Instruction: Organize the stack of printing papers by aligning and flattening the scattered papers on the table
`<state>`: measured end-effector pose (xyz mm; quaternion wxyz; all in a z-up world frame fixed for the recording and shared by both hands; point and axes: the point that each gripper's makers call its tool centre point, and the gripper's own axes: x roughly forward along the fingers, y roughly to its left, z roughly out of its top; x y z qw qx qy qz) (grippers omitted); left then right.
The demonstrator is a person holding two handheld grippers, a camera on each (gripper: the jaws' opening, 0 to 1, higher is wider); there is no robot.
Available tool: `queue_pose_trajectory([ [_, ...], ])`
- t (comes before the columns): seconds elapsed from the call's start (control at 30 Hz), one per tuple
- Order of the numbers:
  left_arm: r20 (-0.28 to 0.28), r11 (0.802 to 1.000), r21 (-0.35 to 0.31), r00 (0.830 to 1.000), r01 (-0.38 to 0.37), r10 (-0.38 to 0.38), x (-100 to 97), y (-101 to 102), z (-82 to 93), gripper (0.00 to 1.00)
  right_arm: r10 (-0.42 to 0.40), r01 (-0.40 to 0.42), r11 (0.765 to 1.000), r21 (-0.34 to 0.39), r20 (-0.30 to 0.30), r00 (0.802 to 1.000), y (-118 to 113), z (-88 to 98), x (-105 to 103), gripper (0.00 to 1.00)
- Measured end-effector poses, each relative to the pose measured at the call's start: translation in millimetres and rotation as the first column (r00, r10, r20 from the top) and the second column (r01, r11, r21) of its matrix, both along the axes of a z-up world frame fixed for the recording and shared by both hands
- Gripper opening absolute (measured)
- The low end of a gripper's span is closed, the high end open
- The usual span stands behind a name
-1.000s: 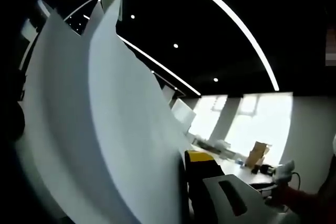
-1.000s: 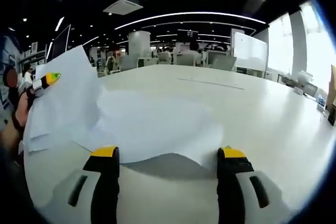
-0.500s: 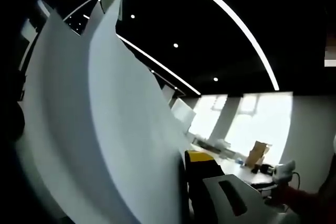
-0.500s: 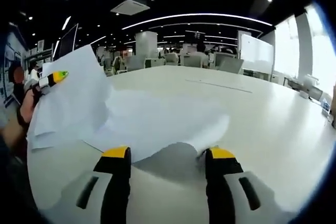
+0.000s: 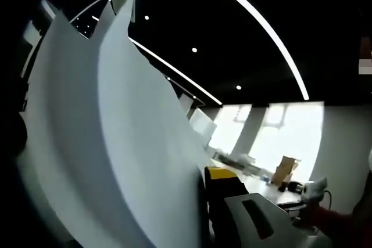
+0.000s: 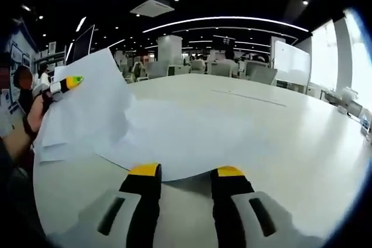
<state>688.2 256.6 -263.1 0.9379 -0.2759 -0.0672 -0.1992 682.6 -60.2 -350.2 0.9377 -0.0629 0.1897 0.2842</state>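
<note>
The printing papers [image 6: 174, 137] lie spread over the near part of the white table [image 6: 279, 137] in the right gripper view, a loose overlap of sheets rather than a squared stack. Their left side is lifted off the table: a few sheets [image 6: 87, 105] rise at a slant, their lower corners fanned out of line, and the left tongs [image 6: 65, 82] grip them near the upper left edge, yellow tip showing, with a person's hand [image 6: 36, 114] behind. In the left gripper view the same lifted sheets [image 5: 116, 137] curve up close in front of the camera and hide one jaw; the other yellow-tipped jaw stands pressed against the paper's edge, so the left tongs [image 5: 203, 184] are closed on the sheets.

The right tongs [image 6: 185, 171] sit low at the near edge of the papers, jaws narrowly apart with a small gap between the yellow tips. The front edge of the paper curls just above that gap, but the jaws do not visibly hold it.

Beyond the table are office chairs [image 6: 197, 67], a whiteboard [image 6: 290, 65], bright windows [image 6: 354, 56] and a dark ceiling with strip lights [image 6: 226, 20]. A cardboard box [image 5: 283, 171] shows in the left gripper view.
</note>
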Motion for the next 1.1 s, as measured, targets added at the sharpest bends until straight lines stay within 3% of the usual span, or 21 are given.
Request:
queue_pose_trajectory([
  [0.7, -0.001, 1.0, 0.0, 1.0, 0.006, -0.006, 0.3, 0.1, -0.3, 0.11, -0.008, 0.011, 0.998, 0.066, -0.049, 0.999, 4.3, 0.2, 6.1, 0.11],
  [1.1, 0.002, 1.0, -0.005, 1.0, 0.007, -0.007, -0.2, 0.1, 0.1, 0.11, -0.022, 0.026, 0.993, 0.117, -0.038, 0.999, 1.1, 7.4, 6.2, 0.03],
])
